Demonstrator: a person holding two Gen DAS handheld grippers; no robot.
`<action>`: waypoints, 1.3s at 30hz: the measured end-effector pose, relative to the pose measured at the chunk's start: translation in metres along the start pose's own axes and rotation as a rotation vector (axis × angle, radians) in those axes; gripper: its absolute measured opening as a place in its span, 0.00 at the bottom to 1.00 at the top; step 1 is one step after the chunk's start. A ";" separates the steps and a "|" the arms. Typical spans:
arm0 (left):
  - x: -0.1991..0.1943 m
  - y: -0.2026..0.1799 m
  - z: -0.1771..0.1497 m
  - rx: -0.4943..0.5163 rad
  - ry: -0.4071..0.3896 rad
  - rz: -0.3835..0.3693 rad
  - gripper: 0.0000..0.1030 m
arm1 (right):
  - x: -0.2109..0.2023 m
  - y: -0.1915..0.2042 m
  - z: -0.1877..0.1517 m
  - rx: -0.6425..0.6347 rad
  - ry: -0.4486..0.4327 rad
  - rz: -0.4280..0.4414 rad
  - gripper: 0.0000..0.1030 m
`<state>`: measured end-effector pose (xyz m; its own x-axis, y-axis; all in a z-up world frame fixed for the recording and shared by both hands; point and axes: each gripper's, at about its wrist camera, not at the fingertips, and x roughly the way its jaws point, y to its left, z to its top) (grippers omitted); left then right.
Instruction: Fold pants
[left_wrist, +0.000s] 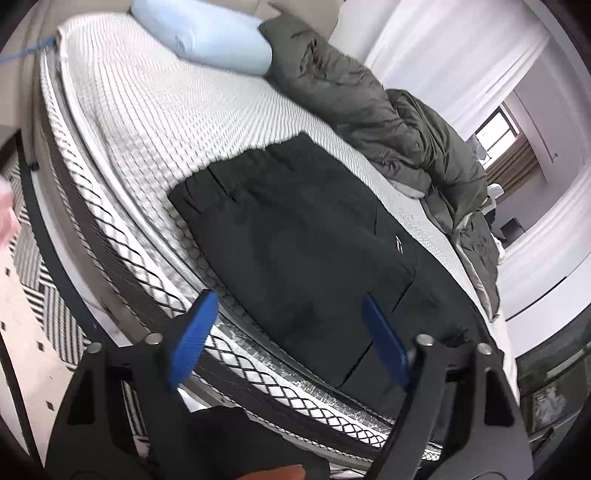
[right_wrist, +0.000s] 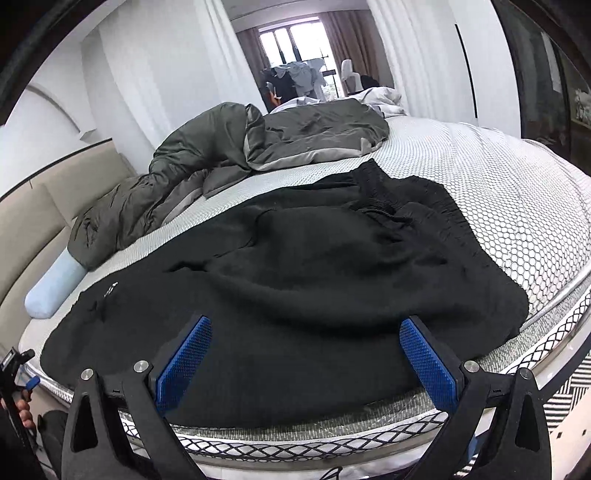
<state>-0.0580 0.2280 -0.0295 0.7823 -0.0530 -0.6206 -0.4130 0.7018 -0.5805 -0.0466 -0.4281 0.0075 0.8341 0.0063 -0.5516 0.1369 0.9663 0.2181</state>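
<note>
Black pants (left_wrist: 295, 240) lie spread on the white mattress (left_wrist: 155, 110), along its near edge. In the right wrist view the pants (right_wrist: 295, 277) fill the middle, with the elastic waistband (right_wrist: 376, 184) bunched at the far end. My left gripper (left_wrist: 290, 314) is open and empty, hovering over the pants' edge at the bed side. My right gripper (right_wrist: 304, 332) is open and empty, just above the near part of the pants. The left gripper also shows at the lower left of the right wrist view (right_wrist: 18, 373).
A grey-green duvet (right_wrist: 221, 155) is heaped along the far side of the bed. A light blue pillow (left_wrist: 207, 33) lies at the head. A beige headboard (right_wrist: 33, 221) stands at the left. A patterned rug (left_wrist: 33, 236) covers the floor beside the bed.
</note>
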 end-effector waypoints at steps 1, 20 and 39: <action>0.008 0.000 0.001 -0.008 0.015 -0.001 0.67 | 0.001 0.000 0.000 -0.001 0.002 -0.001 1.00; 0.008 -0.023 0.021 0.005 -0.135 0.052 0.02 | -0.028 -0.099 -0.008 0.461 -0.025 -0.071 1.00; 0.007 -0.030 0.037 0.041 -0.129 -0.004 0.02 | -0.016 -0.129 0.004 0.627 -0.035 0.221 0.61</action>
<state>-0.0227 0.2330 0.0028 0.8385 0.0339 -0.5438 -0.3922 0.7303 -0.5592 -0.0757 -0.5541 -0.0087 0.8936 0.1689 -0.4158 0.2364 0.6104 0.7560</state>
